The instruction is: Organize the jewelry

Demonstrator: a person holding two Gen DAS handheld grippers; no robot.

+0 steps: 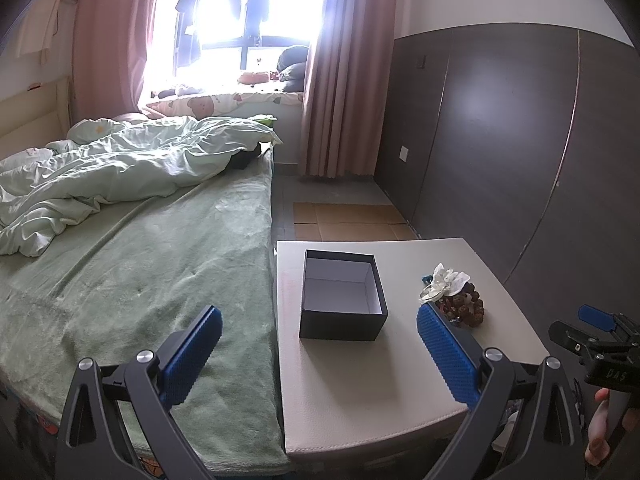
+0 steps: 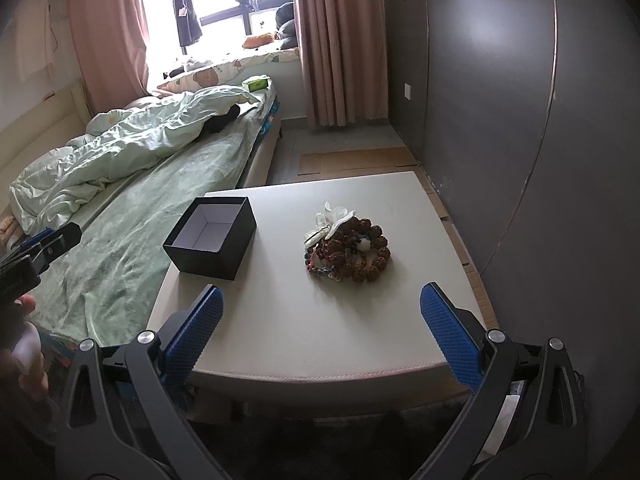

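Black box (image 2: 210, 238), open, left of centre on desk (image 2: 320, 320), near its bed-side edge; jewelry pile (image 2: 348, 246) centre frame, apart from box; left gripper (image 1: 318, 350) and right gripper (image 2: 320, 338): jaws wide, holding nothing

Bed (image 1: 152, 248) with green fleece cover fills left half of frame; crumpled pale-green duvet (image 1: 120, 172) heaped at centre left, something dark tucked under its far edge. Window (image 1: 240, 20) at top centre, blown out by daylight, dark clothes (image 1: 192, 12) hanging across it, pink curtains (image 1: 336, 80) on both sides, patterned cushion (image 1: 212, 102) and dark bundle (image 1: 294, 64) along the sill. Dark wardrobe panels (image 1: 500, 140) take up right side, flattened cardboard (image 1: 348, 220) on floor at centre, small green box (image 2: 258, 84) on the bed's far corner in right wrist view.
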